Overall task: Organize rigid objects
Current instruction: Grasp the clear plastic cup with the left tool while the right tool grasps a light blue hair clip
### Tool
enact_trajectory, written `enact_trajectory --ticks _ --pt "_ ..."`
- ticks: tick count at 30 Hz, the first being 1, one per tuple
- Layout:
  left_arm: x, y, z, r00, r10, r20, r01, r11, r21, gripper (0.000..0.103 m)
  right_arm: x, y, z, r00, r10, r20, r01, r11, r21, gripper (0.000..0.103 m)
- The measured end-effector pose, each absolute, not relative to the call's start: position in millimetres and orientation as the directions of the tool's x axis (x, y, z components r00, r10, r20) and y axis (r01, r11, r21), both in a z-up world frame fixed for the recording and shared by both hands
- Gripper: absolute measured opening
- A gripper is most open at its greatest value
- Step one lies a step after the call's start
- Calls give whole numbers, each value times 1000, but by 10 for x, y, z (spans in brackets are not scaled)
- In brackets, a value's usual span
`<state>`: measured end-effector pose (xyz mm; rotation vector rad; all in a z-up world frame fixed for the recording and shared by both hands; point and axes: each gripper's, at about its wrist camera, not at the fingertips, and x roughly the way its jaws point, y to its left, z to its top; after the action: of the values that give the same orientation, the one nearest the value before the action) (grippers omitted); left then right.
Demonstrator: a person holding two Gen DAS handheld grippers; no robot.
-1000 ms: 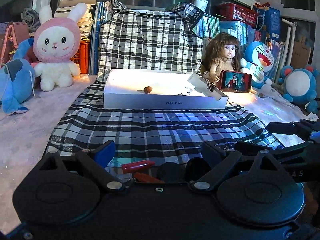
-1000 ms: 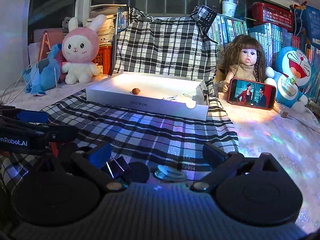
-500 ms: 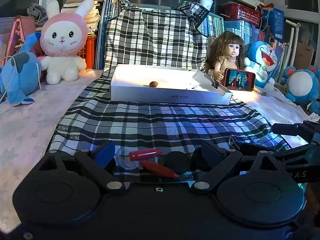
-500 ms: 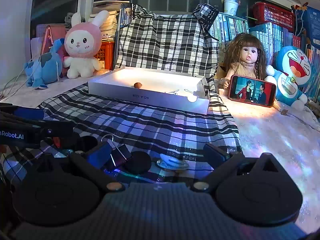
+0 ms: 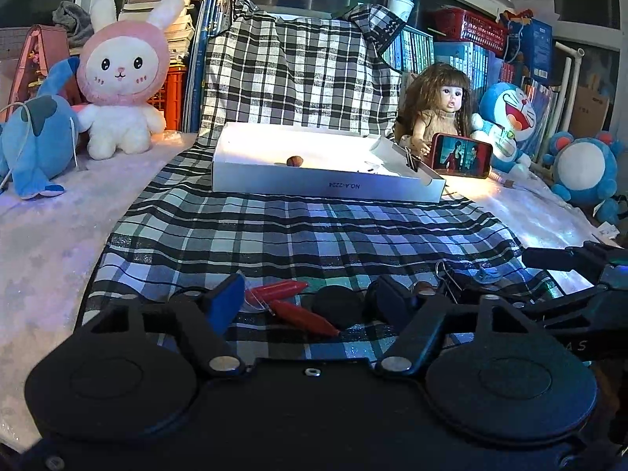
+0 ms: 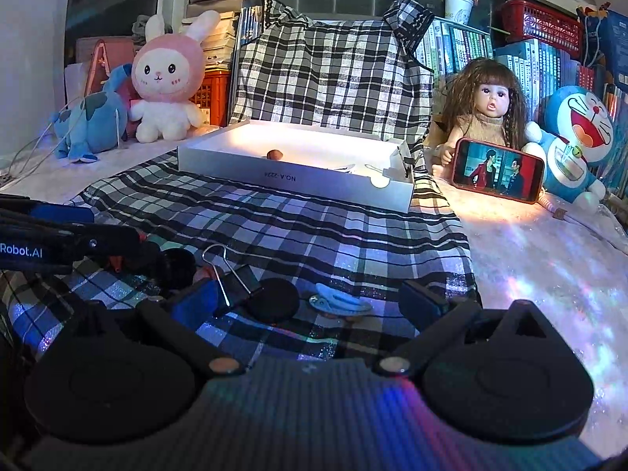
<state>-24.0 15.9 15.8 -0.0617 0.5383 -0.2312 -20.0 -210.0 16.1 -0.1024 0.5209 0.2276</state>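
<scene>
A shallow box [image 5: 325, 184] lies at twelve o'clock on the checked cloth [image 5: 306, 235], with a nut [image 5: 294, 161] inside it. At six o'clock, on the cloth, lie two pens [image 5: 298, 310], a round disc [image 5: 338, 306] and a binder clip [image 6: 235, 280]. The doll [image 5: 439, 117] sits at two o'clock behind a phone [image 5: 461, 156]; the plush rabbit [image 5: 121, 78] sits at ten.

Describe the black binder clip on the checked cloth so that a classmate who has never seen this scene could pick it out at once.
Start at the white box on the checked cloth, then come down the cloth to the small things in front of the right gripper. The binder clip lies beside the gripper's blue left finger, left of a flat black disc. Its raised silver wire handles set it apart.
</scene>
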Motion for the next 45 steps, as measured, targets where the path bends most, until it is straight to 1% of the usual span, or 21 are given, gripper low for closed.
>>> enact_trajectory --ticks 4,7,9,10,13,15,18,20,23,30,38,45 --pt "-314 200 212 853 -217 -474 182 976 -119 62 -204 -2139 173 850 180 -495 -222 975 -27 98" --pt "-356 271 243 869 -188 -459 147 981 -124 58 -183 -2183 174 851 162 -499 -195 981 -14 92" --pt "-372 336 248 876 -161 -455 113 985 -131 52 -165 -2215 170 852 146 -503 -170 985 -2 86" --pt "-377 369 246 877 -148 -457 95 986 -136 51 -157 -2235 166 851 139 -506 -156 988 8 85" --pt "-382 448 228 876 -118 -468 61 989 -136 42 -140 -2272 149 848 121 -516 -128 992 22 77" --pt "-378 473 203 868 -119 -483 64 990 -129 34 -131 -2279 135 844 114 -525 -120 993 22 69" --pt "-386 454 151 854 -124 -505 81 991 -107 29 -130 -2272 119 839 111 -533 -121 993 16 61" --pt "-379 429 116 850 -119 -513 84 992 -92 28 -126 -2257 112 838 109 -535 -122 992 11 58" --pt "-343 380 75 849 -109 -518 84 994 -70 27 -112 -2247 100 833 105 -543 -121 993 8 57" --pt "-240 240 -13 854 -54 -517 80 996 28 28 -94 -2241 70 827 102 -552 -117 993 8 57" --pt "-180 154 -49 862 -48 -504 101 992 78 28 -72 -2225 59 828 98 -552 -119 993 -2 57" --pt "-65 84 -78 865 -25 -501 100 987 125 32 -61 -2220 53 828 99 -552 -119 993 -2 57"
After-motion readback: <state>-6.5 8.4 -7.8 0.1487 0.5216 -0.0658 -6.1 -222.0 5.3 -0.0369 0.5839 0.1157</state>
